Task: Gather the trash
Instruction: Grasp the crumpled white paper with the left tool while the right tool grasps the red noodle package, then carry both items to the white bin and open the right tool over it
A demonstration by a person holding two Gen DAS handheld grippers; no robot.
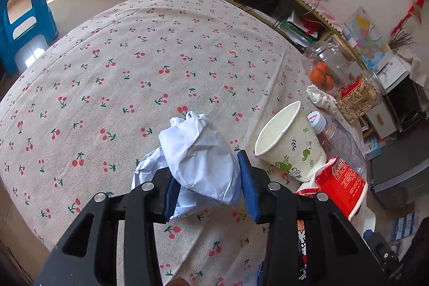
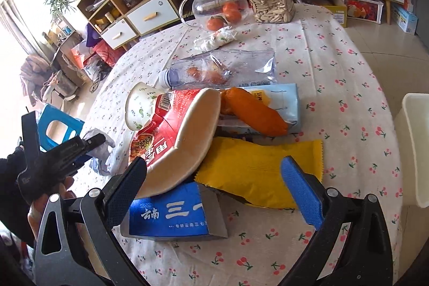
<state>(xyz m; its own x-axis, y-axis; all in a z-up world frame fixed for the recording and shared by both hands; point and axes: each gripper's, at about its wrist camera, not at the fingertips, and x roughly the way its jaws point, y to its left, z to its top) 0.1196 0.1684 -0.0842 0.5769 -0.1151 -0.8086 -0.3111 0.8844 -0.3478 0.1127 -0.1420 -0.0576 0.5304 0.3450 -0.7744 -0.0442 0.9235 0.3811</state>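
The left gripper (image 1: 209, 178) clamps a crumpled paper ball (image 1: 198, 160) above the desk (image 1: 112, 87) while the right gripper (image 2: 214, 189) hangs open over a yellow wrapper (image 2: 257, 170).

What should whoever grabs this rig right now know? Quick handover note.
Left gripper: jaws shut on crumpled white paper, at the table's left side.
Right gripper: jaws open, empty, above the yellow wrapper and blue box.
Pile: red noodle bowl, paper cup, plastic bottle, all on the table.
White bin at far right.
Done: nothing visibly binned.
Left: everything.
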